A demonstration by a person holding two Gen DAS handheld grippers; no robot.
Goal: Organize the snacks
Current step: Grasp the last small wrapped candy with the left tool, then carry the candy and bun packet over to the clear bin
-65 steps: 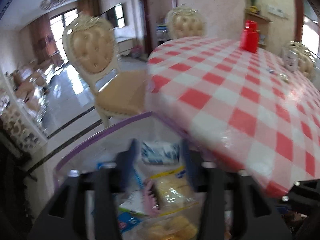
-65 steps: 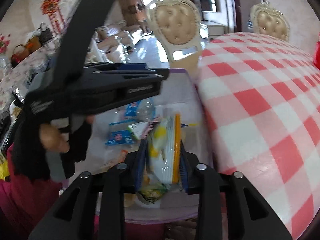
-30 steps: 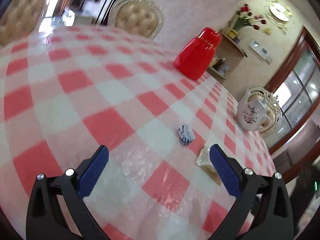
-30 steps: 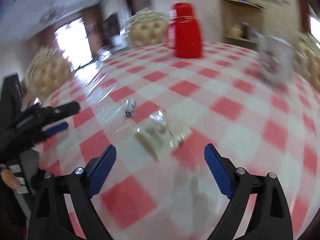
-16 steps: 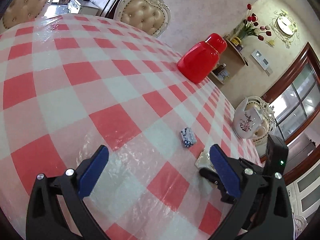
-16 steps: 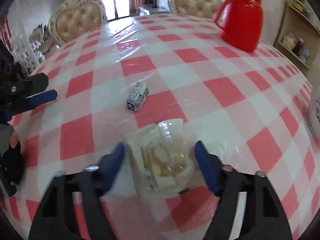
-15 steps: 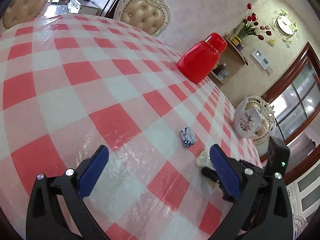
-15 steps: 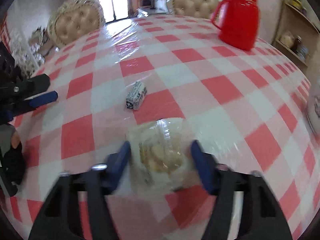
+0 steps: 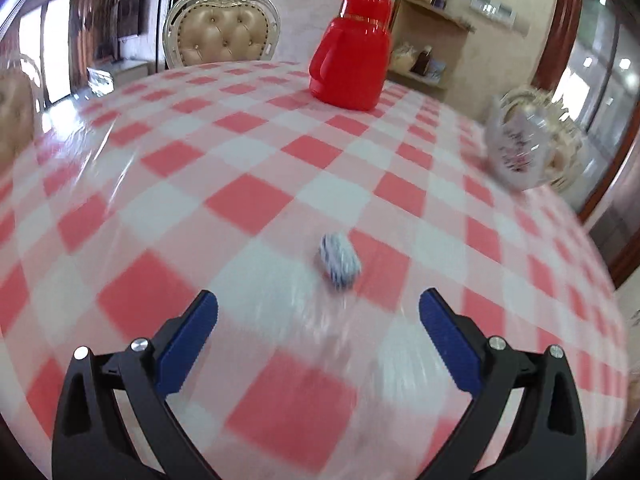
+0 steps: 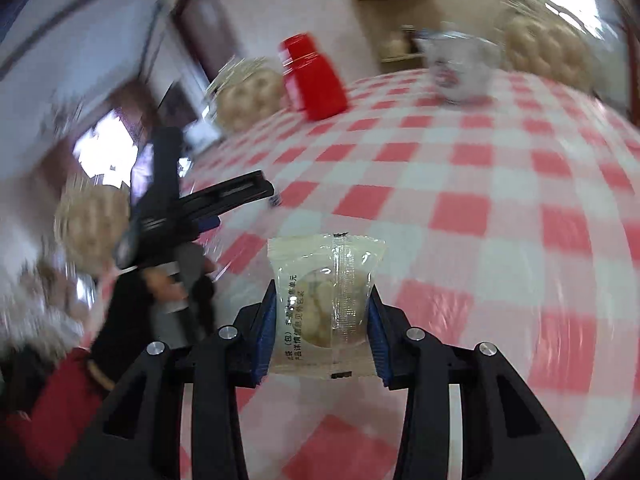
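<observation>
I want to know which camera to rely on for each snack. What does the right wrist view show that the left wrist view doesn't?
Only the right wrist view shows the clear cookie packet pinched in the right gripper, whose jaws have just been closing on it, plus the person's left hand.

Only the left wrist view shows the small blue-and-white snack clearly, lying on the checked tablecloth ahead of the open left gripper.

Both show the red jug, the white teapot and that tablecloth.
</observation>
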